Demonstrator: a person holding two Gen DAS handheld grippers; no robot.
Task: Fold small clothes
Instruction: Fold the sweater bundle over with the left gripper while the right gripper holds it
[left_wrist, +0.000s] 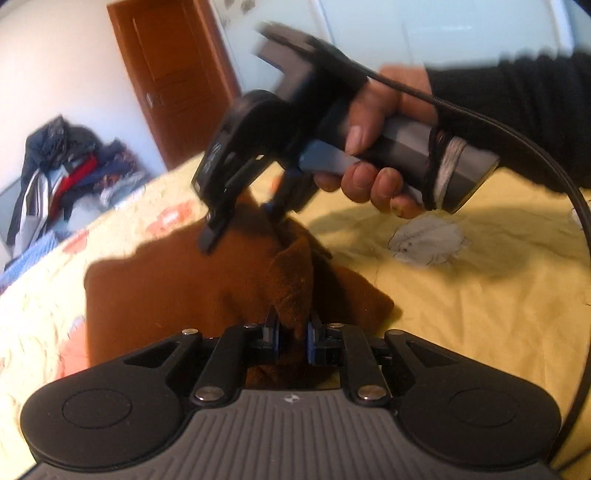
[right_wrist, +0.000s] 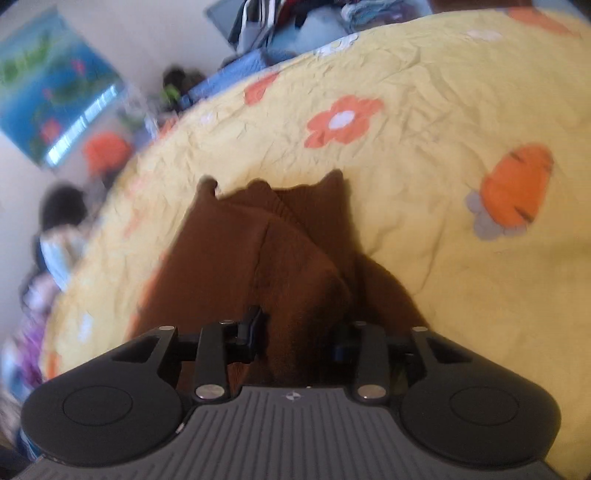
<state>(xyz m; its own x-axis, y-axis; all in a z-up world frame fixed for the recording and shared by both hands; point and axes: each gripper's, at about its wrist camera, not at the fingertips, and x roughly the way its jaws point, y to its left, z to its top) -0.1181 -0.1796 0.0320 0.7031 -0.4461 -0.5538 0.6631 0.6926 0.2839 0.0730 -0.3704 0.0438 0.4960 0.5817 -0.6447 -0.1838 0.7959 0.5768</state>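
A brown knitted garment (left_wrist: 177, 291) lies crumpled on a yellow flowered bedspread (left_wrist: 480, 295). At the bottom of the left wrist view, my left gripper (left_wrist: 293, 338) is shut on a raised flap of it, with cloth filling the narrow gap between the blue pads. My right gripper (left_wrist: 242, 229), held by a hand (left_wrist: 376, 147) in a dark sleeve, reaches down onto the garment's far side. In the right wrist view the right gripper (right_wrist: 299, 334) is shut on a thick ridge of the brown garment (right_wrist: 236, 251), which rises between its fingers. The cloth under both grippers is hidden.
A heap of clothes (left_wrist: 66, 173) sits beyond the bed's far edge, beside a wooden door (left_wrist: 173, 74). A black cable (left_wrist: 535, 147) loops from the right gripper. Orange flower prints (right_wrist: 343, 120) mark the bedspread (right_wrist: 424, 221). Clutter and a blue poster (right_wrist: 48, 81) lie left of the bed.
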